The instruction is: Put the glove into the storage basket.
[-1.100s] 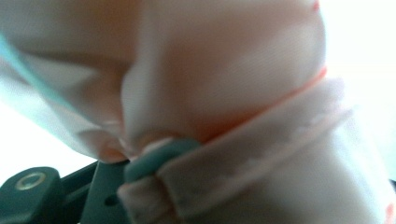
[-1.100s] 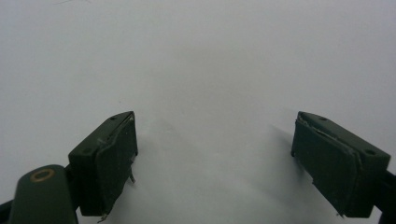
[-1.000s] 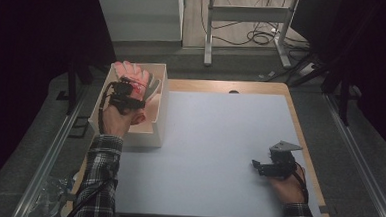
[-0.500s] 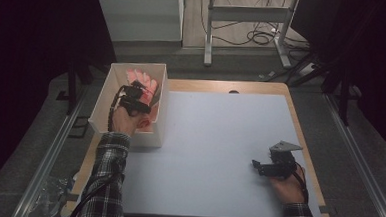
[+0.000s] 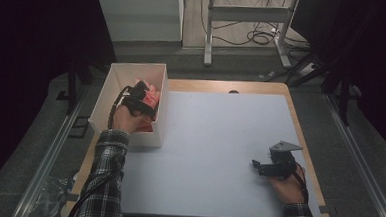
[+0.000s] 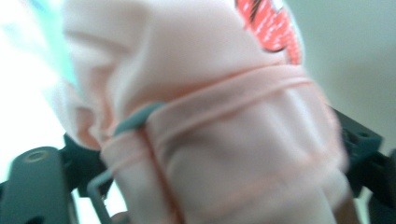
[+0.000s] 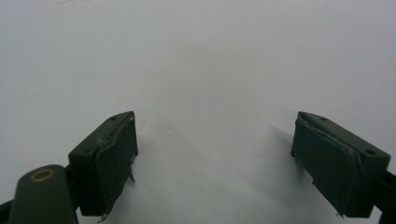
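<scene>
The left gripper (image 5: 142,100), in the box (image 5: 116,84) at ten o'clock, has just been opening around pink cloth (image 6: 224,140); the right gripper (image 7: 215,158) rests open on the desk (image 5: 219,140).

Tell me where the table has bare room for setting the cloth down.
The white table lies bare between the box and the right gripper, back to its far edge. Crowded: the box itself, holding the pink cloth and the left gripper.

pink garment (image 6: 224,140) | bunched, red print | inside white box (image 5: 104,96)
</scene>
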The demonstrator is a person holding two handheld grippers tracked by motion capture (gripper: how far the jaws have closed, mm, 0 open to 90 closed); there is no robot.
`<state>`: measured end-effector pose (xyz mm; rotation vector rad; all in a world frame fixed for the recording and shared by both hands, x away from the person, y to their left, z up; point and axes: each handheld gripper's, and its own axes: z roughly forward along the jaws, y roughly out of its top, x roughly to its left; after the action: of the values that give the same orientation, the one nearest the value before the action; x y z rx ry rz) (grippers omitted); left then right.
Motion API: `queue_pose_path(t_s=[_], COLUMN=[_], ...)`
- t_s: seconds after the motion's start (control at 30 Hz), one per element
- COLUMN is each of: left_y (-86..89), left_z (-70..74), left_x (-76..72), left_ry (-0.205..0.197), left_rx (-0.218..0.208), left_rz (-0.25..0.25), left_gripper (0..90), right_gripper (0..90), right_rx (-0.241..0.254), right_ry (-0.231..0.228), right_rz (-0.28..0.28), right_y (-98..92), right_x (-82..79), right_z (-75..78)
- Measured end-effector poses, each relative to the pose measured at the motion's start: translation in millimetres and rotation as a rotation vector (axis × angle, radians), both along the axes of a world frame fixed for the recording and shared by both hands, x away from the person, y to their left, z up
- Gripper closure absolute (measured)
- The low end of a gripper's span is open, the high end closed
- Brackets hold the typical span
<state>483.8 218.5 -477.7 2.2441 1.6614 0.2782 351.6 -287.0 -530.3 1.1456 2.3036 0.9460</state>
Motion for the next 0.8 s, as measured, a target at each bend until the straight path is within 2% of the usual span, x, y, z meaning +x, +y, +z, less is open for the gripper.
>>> queue_pose_path(t_s=[0.17,0.33,0.37,0.47,0.5,0.53,0.63,0.8], left_y=[3.2,5.8,8.0,9.9,11.5,11.5,13.0,19.0], left_z=[9.4,18.5,24.1,30.3,36.4,36.4,44.8,58.2], left_x=[-11.8,-20.0,-25.8,-32.3,-40.3,-40.3,-55.5,-90.2], left_ry=[-0.031,-0.060,-0.086,-0.110,-0.140,-0.140,-0.189,-0.302], left_rx=[0.004,-0.006,-0.007,-0.017,-0.024,-0.024,-0.038,-0.072], left_rz=[0.003,0.010,0.017,0.020,0.031,0.031,0.041,0.065], left_gripper=[5.6,4.7,4.0,3.5,3.5,2.7,1.9,1.1], right_gripper=[14.8,14.8,14.8,14.8,14.8,14.8,14.8,14.8], right_rx=[0.000,-0.001,-0.001,-0.001,0.000,0.000,-0.001,-0.001], right_ry=[0.001,0.000,0.000,0.000,0.001,0.001,0.001,0.000], right_rz=[-0.001,0.001,0.000,0.000,0.000,0.000,0.000,0.000], right_y=[0.1,0.1,0.1,0.1,0.1,0.1,0.2,0.2], right_x=[0.0,0.0,0.0,0.0,0.0,0.0,0.0,0.0], right_z=[0.1,0.1,0.1,0.1,0.1,0.1,0.2,0.2])
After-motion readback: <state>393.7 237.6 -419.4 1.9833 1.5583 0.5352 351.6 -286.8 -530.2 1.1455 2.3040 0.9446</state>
